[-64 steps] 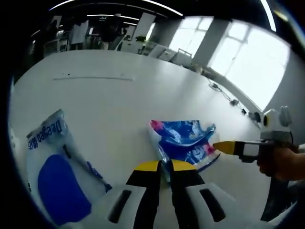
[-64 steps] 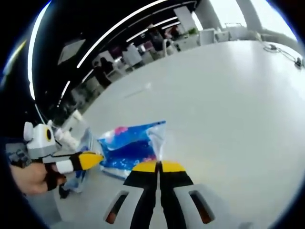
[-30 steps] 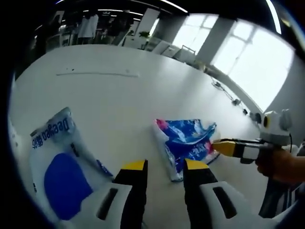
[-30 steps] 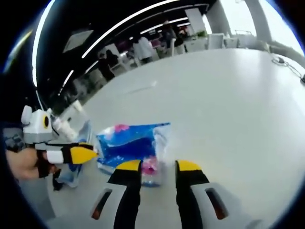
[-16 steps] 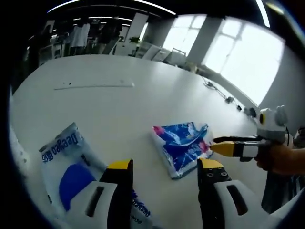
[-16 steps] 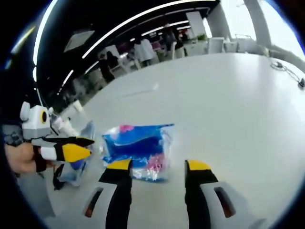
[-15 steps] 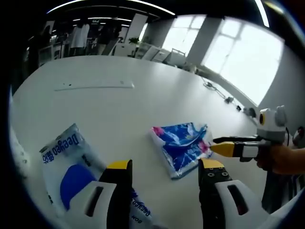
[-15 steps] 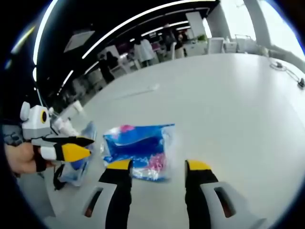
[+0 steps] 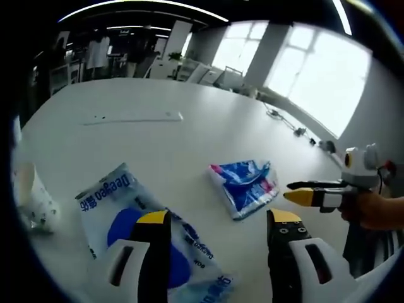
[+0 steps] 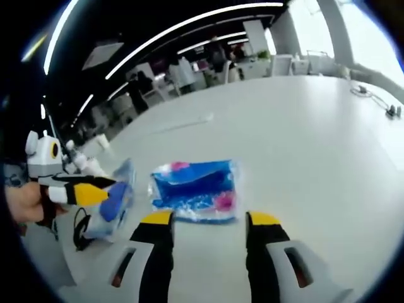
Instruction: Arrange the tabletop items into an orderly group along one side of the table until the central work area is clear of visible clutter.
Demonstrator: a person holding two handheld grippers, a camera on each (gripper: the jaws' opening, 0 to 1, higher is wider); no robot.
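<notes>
Now both grippers hover over the white table (image 9: 189, 145), nothing in either. Left gripper (image 9: 218, 221) has its jaws wide apart; right gripper (image 10: 208, 221) too, jaws spread.

Blue pack (image 9: 245, 187) lies flat on the table, ahead of the left jaws and a bit to the right, apart from them. In the right gripper view the same pack (image 10: 197, 186) sits just beyond the jaws.

White bag (image 9: 136, 214) with a blue patch lies near the left jaws, partly behind one jaw. Crumpled white item (image 9: 31, 199) sits at the table's left edge, too blurred to name.

Right gripper also enters the left gripper view from the right, held by a hand (image 9: 377, 211).
</notes>
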